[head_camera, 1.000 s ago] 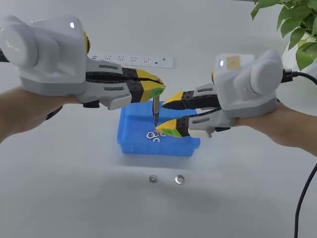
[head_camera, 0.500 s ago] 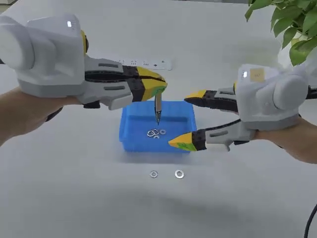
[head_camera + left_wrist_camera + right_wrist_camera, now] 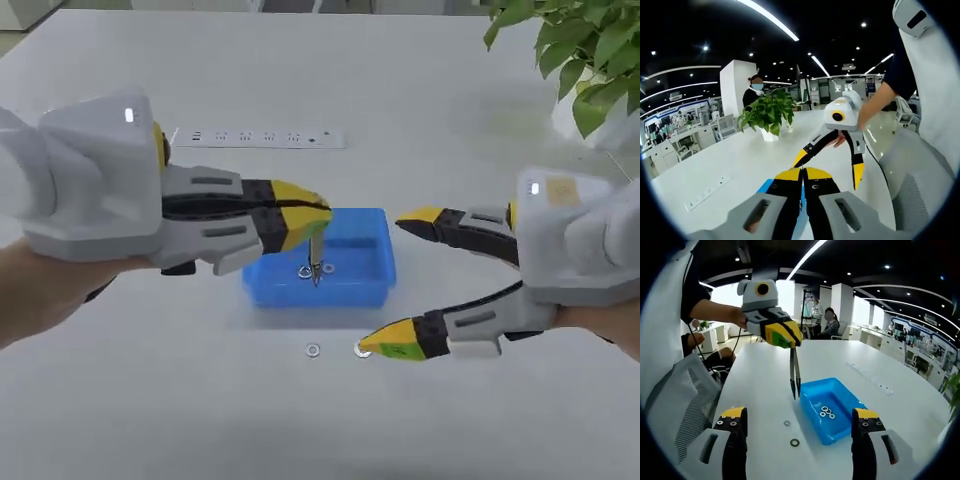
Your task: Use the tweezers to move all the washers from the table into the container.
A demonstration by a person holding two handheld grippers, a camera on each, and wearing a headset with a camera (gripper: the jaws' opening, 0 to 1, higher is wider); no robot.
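Two washers [image 3: 313, 350] lie on the desk [image 3: 450, 120] just in front of the blue container [image 3: 372, 292] (which already holds several), so bring the tweezers [image 3: 316, 256], clamped in the closed left claw [image 3: 312, 214], upright over one and pinch its rim, with the wide-open, empty right claw [image 3: 384, 282] held clear.

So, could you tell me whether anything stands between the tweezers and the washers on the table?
Nothing visible does. In the right gripper view only bare table lies between the tweezers and the washers. In the head view the lower jaw of the open right gripper overlaps one washer, and might crowd it.
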